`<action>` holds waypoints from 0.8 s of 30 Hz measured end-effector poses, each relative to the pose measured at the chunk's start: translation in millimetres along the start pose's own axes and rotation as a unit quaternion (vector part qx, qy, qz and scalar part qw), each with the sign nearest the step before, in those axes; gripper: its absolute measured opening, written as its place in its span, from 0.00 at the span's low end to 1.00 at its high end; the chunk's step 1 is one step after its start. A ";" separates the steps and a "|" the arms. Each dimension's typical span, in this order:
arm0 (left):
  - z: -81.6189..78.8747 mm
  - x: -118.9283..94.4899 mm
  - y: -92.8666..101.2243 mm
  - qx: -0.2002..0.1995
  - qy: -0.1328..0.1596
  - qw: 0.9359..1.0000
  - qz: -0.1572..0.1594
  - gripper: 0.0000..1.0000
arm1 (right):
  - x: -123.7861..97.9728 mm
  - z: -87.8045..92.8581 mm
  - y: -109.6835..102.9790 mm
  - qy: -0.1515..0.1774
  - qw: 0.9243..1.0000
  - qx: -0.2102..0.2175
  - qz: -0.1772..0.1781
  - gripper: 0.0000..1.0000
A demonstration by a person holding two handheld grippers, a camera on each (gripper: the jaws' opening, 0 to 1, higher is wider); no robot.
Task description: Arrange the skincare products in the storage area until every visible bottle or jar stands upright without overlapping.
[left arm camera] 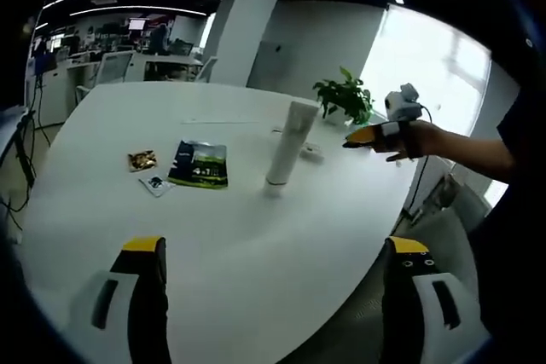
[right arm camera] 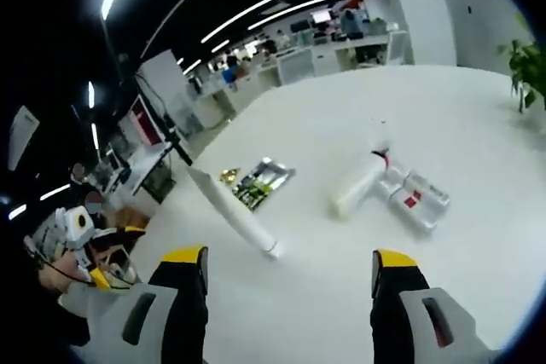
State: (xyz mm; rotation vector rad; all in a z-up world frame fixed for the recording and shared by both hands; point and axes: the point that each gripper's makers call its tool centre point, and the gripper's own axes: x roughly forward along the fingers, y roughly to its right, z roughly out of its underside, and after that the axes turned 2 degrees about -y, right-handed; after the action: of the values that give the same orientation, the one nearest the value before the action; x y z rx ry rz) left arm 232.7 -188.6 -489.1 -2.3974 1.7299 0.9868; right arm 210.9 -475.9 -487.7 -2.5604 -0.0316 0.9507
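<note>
A tall white tube [left arm camera: 286,144] stands upright on its cap near the middle of the white table [left arm camera: 256,245]. It appears leaning in the right gripper view [right arm camera: 235,208]. Beyond it a white bottle [right arm camera: 358,187] with a dark neck lies on its side. Two clear, red-labelled containers [right arm camera: 415,196] lie next to that bottle, and a bit of them peeks out behind the tube [left arm camera: 311,151]. My left gripper [left arm camera: 275,249] is open and holds nothing, well short of the tube. My right gripper [right arm camera: 290,257] is open too, with nothing between its jaws; a hand holds it beside the tube [left arm camera: 375,135].
Flat packets lie left of the tube: a dark green one [left arm camera: 199,164], a small gold one [left arm camera: 142,159] and a small white one [left arm camera: 156,183]. A potted plant [left arm camera: 345,95] stands at the far table edge. Desks and chairs [left arm camera: 115,66] fill the room behind.
</note>
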 end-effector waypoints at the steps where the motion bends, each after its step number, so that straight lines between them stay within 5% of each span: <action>1: 0.5 0.3 -1.3 -0.001 -0.001 1.000 0.001 0.98 | 2.4 -1.7 2.2 0.000 1.000 0.005 0.003 0.80; 11: 6.0 5.4 -1.9 -0.007 -0.011 1.000 0.011 0.98 | 31.4 -3.1 7.3 -0.032 0.998 0.040 0.025 0.78; 22: 5.4 11.4 -11.6 -0.016 -0.010 1.000 0.012 0.97 | 63.8 -23.8 25.6 -0.021 0.989 0.138 0.046 0.76; 24: 7.4 13.6 -11.2 -0.018 -0.011 1.000 0.013 0.97 | 70.7 -28.1 32.2 -0.021 0.990 0.130 0.060 0.74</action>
State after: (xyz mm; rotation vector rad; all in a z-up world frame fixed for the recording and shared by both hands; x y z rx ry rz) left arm 241.4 -193.1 -505.6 -2.3819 1.7552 1.0541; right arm 279.1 -504.4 -524.6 -2.3239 0.2223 0.9819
